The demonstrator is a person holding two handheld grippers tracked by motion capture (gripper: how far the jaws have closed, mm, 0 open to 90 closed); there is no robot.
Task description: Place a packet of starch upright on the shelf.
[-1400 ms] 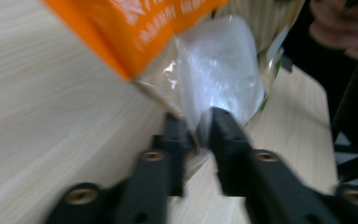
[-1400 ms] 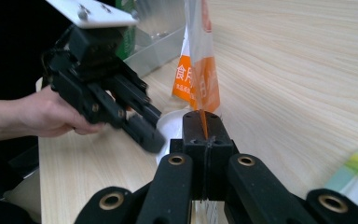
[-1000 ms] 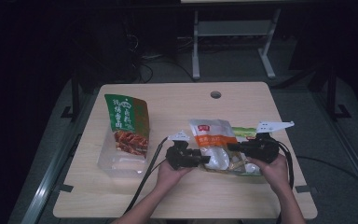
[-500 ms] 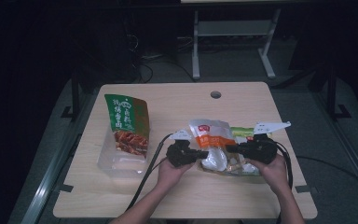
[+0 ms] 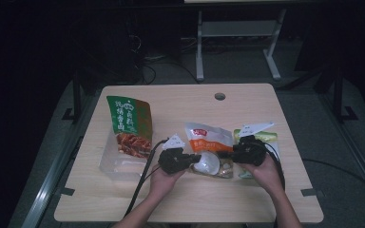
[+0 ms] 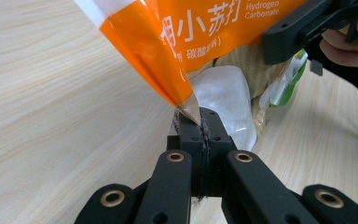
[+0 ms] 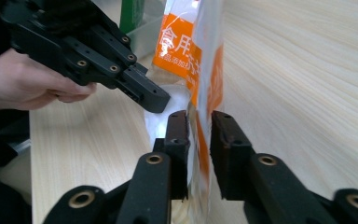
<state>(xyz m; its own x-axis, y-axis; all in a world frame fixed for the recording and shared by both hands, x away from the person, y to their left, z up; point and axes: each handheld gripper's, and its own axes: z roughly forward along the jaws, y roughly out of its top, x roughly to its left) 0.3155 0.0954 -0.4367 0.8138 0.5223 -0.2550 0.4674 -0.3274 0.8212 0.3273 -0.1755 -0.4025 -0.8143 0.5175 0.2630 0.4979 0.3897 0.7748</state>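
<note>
Hand-held gripper, left (image 6: 200,122): its jaws were pressed together on the bottom corner of the orange pouch (image 6: 186,42), the seam pinched flat between them. The right hand-held gripper (image 7: 199,140) stood with its jaws apart, one on either side of the pouch's opposite edge, near the film but apparently not yet clamped on it. Seen from the high view, the orange pouch (image 5: 209,138) lay on the bench (image 5: 180,102) between the two tools, right of centre, printed face up, its long axis running from the person toward the far edge, with the white top seal pointing away. A white lump (image 5: 207,163) and a green-edged packet (image 5: 266,138) lay close beside its near end. Further left, a green snack bag (image 5: 129,124) leaned in a clear tray (image 5: 110,164). The pouch appeared to be thin, glossy film around a loose filling: probably light, limp and slippery, liable to sag or fold if lifted from one point. The welded corners and side seams looked the firmest places to grip, one at each side.
</note>
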